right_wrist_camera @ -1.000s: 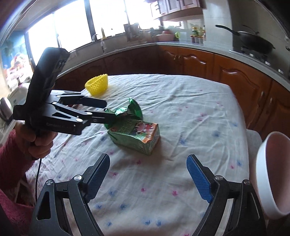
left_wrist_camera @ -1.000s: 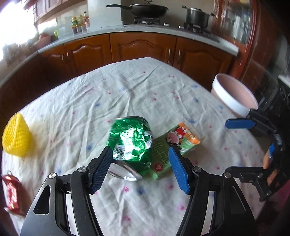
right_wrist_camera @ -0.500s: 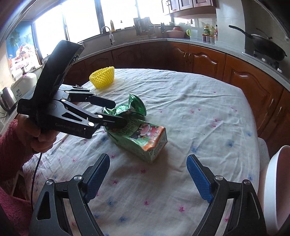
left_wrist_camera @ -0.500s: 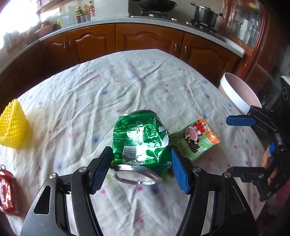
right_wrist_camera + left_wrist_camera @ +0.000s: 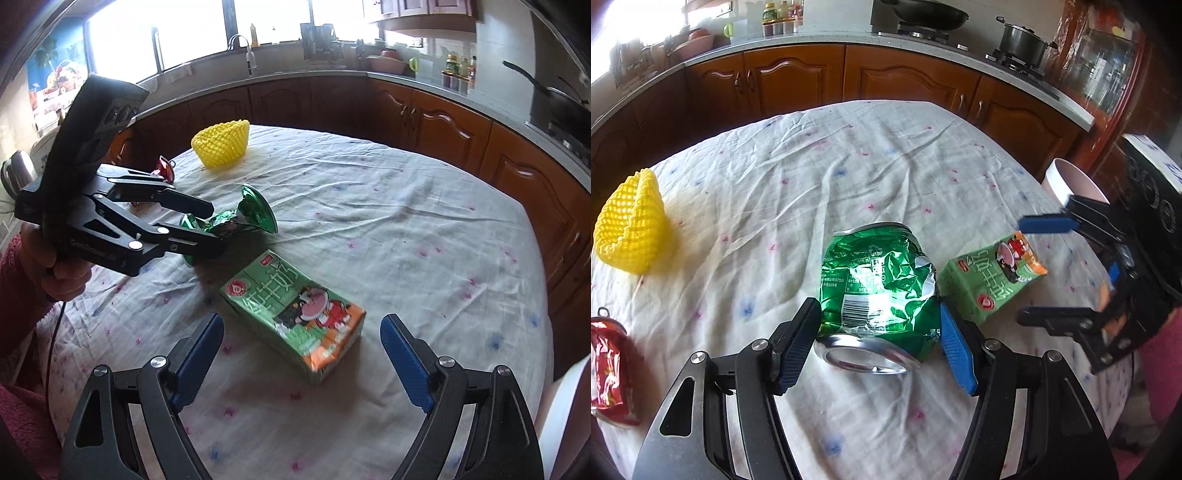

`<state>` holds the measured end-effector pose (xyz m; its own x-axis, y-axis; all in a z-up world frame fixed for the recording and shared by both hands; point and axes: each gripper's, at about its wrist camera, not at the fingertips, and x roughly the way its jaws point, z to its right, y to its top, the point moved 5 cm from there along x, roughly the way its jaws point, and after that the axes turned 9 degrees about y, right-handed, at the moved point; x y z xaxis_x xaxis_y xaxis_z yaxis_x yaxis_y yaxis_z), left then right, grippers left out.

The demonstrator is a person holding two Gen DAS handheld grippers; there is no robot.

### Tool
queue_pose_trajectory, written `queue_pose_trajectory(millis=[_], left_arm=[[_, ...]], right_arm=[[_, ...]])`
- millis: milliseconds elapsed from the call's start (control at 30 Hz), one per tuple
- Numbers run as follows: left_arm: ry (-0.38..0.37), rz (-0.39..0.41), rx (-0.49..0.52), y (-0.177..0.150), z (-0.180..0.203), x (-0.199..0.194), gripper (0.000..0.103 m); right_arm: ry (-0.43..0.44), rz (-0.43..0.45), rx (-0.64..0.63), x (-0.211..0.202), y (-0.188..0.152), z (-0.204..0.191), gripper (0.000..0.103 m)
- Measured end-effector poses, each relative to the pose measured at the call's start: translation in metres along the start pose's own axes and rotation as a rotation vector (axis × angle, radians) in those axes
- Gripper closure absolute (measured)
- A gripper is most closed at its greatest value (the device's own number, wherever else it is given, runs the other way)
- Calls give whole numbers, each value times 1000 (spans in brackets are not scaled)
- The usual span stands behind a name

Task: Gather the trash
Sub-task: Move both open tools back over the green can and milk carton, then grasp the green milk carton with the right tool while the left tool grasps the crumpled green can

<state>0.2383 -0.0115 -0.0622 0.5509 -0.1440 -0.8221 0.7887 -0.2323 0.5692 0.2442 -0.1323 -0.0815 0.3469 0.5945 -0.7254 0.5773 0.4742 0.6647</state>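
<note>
Left gripper (image 5: 879, 332) clamped on the crushed green can (image 5: 879, 291), pads pressed to both dented flanks near the silver end; in the right view the can (image 5: 236, 221) looks just clear of the cloth, though contact cannot be ruled out. Right gripper (image 5: 301, 360) spread wide, empty, poised over the carton (image 5: 295, 314) without touching it.

Carton lying flat on the table (image 5: 886, 155), at 2 o'clock from the can in the left view, very close beside it. Pink bin (image 5: 1075, 184) off the table edge at 2 o'clock, partly hidden behind the right gripper's frame (image 5: 1108, 258).

For the step in hand — lifting the can and carrying it to the bin:
- Keep the squeeze steady; crumpled foil-thin walls likely to give further, so a slack grip may let the can slide out.
- Raise straight up first, clearing the carton's near corner before swinging toward 2 o'clock.
- Mind the right gripper in the path — pass above or behind it, or hold it back.
- Let go only once the can hangs inside the bin's rim; a light can likely to bounce off an edge.

Right side, probably next: close across the carton's narrow width, not its length, since the span looks just enough.

Yellow net (image 5: 631, 229) at 9 o'clock and red can (image 5: 609, 369) at 8 o'clock, well apart — seemingly left for later.
</note>
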Motion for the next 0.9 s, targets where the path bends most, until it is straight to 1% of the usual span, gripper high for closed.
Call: queue_pose_trajectory(millis=[200,267,300,333,433,467,600,667,700,733,767,800,867,900], left_arm=[[-5,-11,-11,1,-3,-1,38],[3,-18,-7,0,-2,1,36],[5,-18,-6,0,-1,3,35],[6,-19,-6,0,-1,4,35],[13,-21,0,1,2,6,35],[20,-20,4,1,3,7,34],[33,-1,-2,1,7,8,35],[26,25,-13,1,6,4,45],[18,41,-15,2,7,1,61],[9,57,-21,3,9,-4,71],[6,60,-22,4,10,-7,72],[8,68,-20,4,11,-10,77],[15,80,-8,5,15,-13,82],[12,85,-10,4,16,-15,86]], right_arm=[[19,-68,-40,25,8,0,15],[17,-107,-39,33,5,1,18],[12,-114,-37,34,3,0,29],[4,-116,-35,34,0,0,36],[-2,-91,22,23,-10,4,44],[-6,-81,42,18,-13,6,44],[0,-2,224,-7,-30,23,47],[19,48,322,-20,-38,32,47],[30,74,363,-27,-42,35,47],[43,107,402,-35,-47,36,47],[47,127,423,-40,-51,37,47],[47,147,444,-45,-54,37,47],[53,191,483,-56,-61,35,47],[57,204,497,-60,-62,34,48]])
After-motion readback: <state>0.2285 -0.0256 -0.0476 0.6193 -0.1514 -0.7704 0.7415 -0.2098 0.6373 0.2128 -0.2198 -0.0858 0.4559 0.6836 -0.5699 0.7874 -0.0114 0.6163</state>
